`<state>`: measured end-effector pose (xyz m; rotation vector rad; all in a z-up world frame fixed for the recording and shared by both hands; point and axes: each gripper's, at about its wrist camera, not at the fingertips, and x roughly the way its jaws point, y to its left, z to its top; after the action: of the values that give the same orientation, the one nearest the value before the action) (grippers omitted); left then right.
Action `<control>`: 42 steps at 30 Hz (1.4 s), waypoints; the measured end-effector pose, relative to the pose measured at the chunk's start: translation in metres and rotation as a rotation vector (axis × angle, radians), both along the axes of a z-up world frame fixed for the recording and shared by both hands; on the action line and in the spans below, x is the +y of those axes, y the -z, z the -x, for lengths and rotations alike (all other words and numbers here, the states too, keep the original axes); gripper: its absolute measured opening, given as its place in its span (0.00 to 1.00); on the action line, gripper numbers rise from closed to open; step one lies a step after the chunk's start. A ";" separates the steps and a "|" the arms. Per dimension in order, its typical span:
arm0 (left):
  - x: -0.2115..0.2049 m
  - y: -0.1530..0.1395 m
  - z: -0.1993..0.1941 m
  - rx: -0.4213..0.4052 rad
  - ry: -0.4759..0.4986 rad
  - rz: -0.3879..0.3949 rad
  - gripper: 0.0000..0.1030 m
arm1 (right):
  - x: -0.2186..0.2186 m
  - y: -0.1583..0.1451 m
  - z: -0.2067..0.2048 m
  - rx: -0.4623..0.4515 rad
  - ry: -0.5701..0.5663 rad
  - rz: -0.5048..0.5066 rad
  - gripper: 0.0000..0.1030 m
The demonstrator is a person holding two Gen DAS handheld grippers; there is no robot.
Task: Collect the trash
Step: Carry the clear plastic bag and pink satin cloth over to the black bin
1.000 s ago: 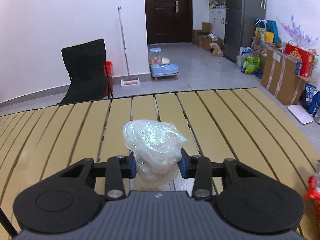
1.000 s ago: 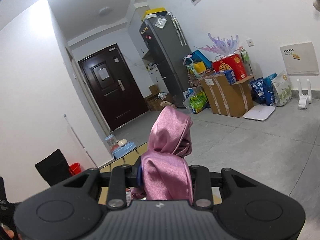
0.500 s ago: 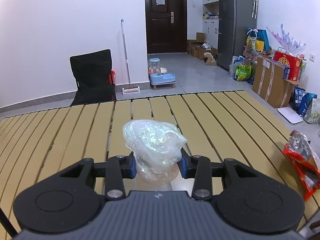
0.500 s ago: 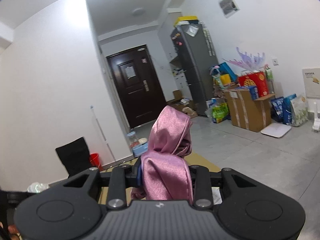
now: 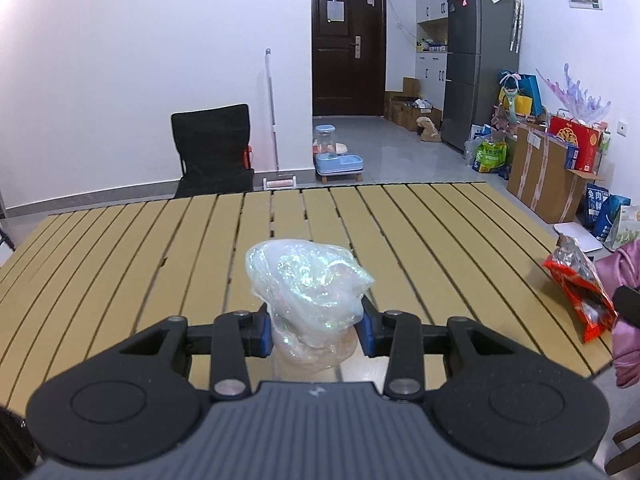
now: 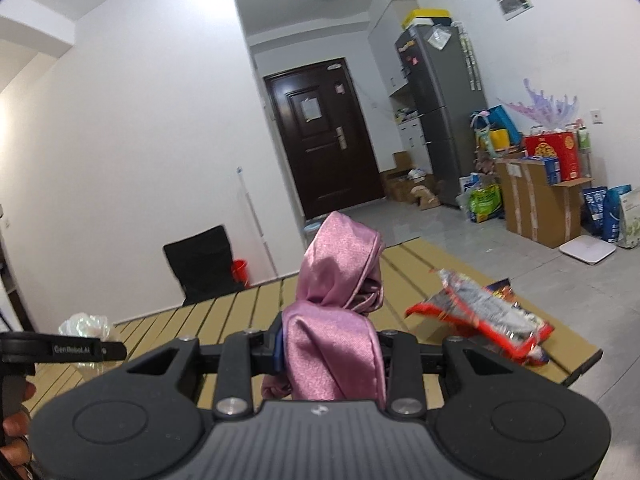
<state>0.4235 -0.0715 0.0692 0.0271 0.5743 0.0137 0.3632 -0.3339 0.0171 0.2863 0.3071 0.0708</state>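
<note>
left claw (image 5: 315, 330) wad (image 5: 308, 280), right claw (image 6: 331, 350) cloth (image 6: 336, 308)

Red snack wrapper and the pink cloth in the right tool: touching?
Apart. The right wrist view shows bare table between the red snack wrapper and the pink cloth clamped in the right tool.

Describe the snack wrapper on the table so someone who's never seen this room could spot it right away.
Find the slatted tan table, then its right end, nearest the cardboard boxes. The snack wrapper lies there: crumpled, red outside, silver inside. It is the only thing resting on the slats.
</note>
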 end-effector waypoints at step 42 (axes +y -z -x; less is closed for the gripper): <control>0.098 0.122 0.227 0.201 -0.182 0.006 0.38 | 0.147 0.078 0.172 0.274 -0.293 0.218 0.31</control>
<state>0.1963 0.0265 -0.0529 -0.0301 0.7767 0.1880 0.1915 -0.1873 -0.0612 0.0315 0.6234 0.2865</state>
